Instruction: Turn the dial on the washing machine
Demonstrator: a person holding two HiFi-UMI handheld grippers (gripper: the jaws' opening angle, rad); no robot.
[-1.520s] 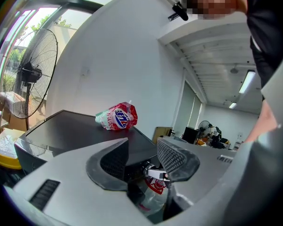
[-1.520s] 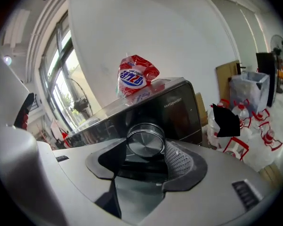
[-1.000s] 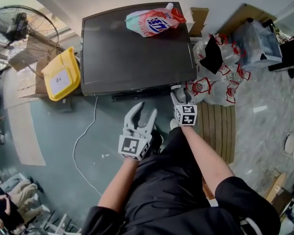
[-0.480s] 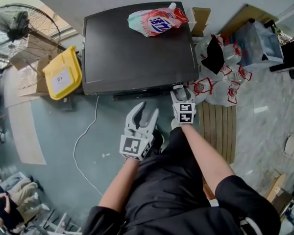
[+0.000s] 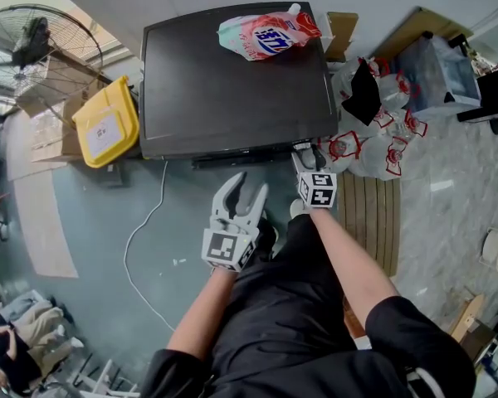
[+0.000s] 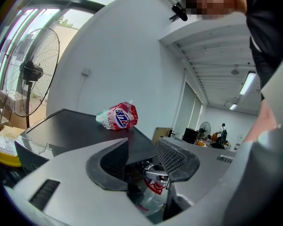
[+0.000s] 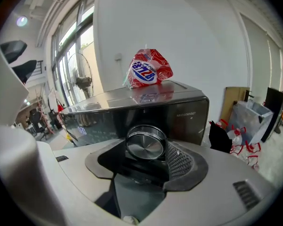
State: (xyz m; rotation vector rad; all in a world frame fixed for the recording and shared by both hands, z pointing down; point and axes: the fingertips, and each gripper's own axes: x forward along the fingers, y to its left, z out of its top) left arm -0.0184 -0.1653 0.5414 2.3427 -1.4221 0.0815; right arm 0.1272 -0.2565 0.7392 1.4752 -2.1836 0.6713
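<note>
Since half a second ago, my right gripper (image 5: 309, 152) has swung its marker cube slightly rightward at the washing machine (image 5: 232, 89); the left gripper (image 5: 247, 187) has stayed put. The right gripper's fingers are closed on the dial (image 7: 145, 144), which sits on the machine's front panel near its right corner. Just right of that corner, white bags (image 5: 373, 139) crowd in. In front of the machine's left half there is open floor (image 5: 91, 222), crossed by a white cable (image 5: 141, 230). My right forearm stretches forward to the front edge. The left gripper hovers short of it, fingers spread, holding nothing.
</note>
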